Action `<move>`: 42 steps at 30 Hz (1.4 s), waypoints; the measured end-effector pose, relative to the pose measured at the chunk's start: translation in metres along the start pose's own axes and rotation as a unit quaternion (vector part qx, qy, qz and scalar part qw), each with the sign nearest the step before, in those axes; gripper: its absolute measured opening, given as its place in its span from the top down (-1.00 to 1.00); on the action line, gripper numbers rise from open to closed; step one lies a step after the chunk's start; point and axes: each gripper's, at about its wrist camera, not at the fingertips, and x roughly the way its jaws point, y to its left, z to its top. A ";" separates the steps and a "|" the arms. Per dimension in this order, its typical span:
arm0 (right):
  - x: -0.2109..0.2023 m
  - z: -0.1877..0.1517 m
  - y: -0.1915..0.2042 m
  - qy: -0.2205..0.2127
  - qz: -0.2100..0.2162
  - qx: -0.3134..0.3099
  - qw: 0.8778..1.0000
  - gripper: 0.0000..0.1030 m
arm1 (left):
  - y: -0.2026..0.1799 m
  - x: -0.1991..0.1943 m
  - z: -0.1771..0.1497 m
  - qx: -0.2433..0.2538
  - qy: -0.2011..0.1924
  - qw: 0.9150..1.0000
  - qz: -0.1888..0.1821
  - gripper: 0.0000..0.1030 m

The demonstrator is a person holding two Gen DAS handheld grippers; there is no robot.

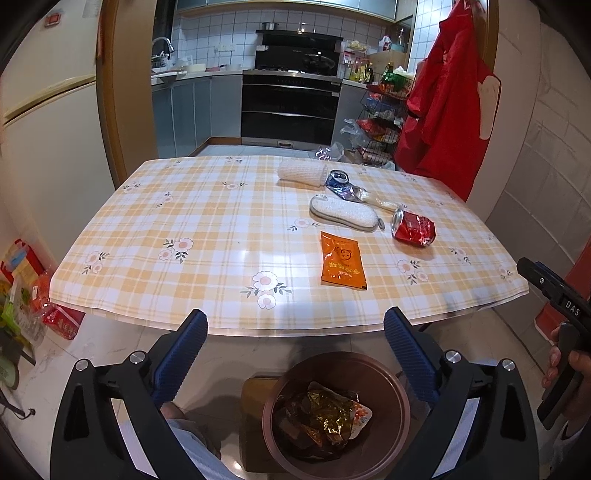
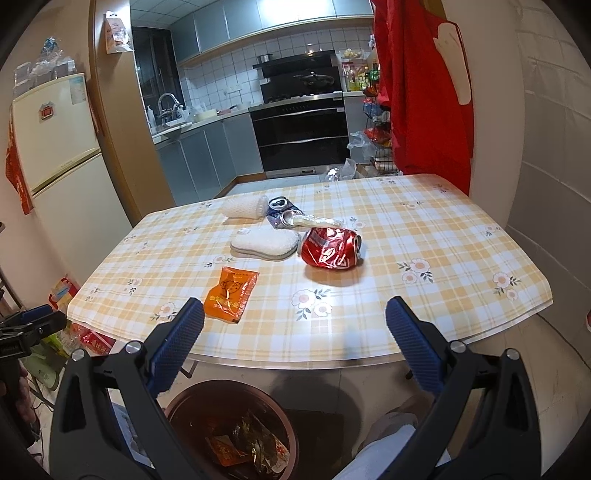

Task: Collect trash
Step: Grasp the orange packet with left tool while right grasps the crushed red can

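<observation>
kitchen: white tiled wall | black oven | cream fridge | pale floor

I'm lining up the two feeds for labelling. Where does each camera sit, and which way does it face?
Left wrist: on the left tool, jaws open, above the bin, facing table and kitchen; the right hand shows at the edge.
Right wrist: on the right tool, jaws open, same heading; a knee shows.
Shared: orange packet, red can.
</observation>
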 end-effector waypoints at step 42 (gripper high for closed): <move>0.202 0.039 -0.086 0.051 -0.045 -0.015 0.998 -0.87 | -0.083 0.276 0.042 0.091 0.129 0.987 0.005 0.15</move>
